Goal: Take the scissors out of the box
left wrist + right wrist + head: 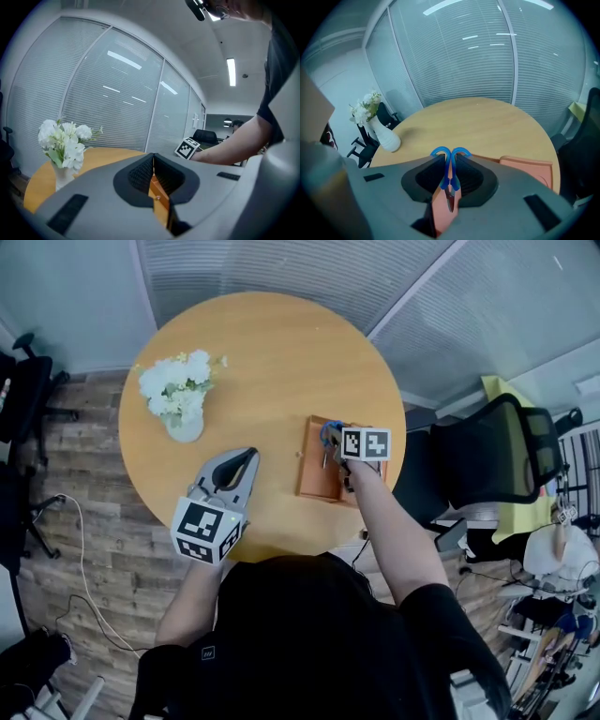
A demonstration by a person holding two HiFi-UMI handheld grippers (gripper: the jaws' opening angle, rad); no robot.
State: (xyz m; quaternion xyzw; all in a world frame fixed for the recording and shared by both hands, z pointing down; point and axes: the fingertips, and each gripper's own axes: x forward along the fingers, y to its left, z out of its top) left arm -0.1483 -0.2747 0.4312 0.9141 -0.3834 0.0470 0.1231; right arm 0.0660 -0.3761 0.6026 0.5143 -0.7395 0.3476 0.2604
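Observation:
Blue-handled scissors [328, 434] hang above the orange box [314, 476] at the right side of the round wooden table [262, 362]. My right gripper [339, 450] is shut on them, lifted off the box. In the right gripper view the scissors [450, 174] stand between the jaws, handles up and blades pointing down, with the box [529, 168] below. My left gripper [251, 456] hovers over the table's near side, left of the box, shut with nothing in it. In the left gripper view a strip of the box [159, 199] shows below the closed tips.
A white vase of white flowers [178, 395] stands on the table's left part; it also shows in the left gripper view as the vase [63, 152]. A black office chair [497, 460] stands right of the table. Glass walls with blinds lie behind.

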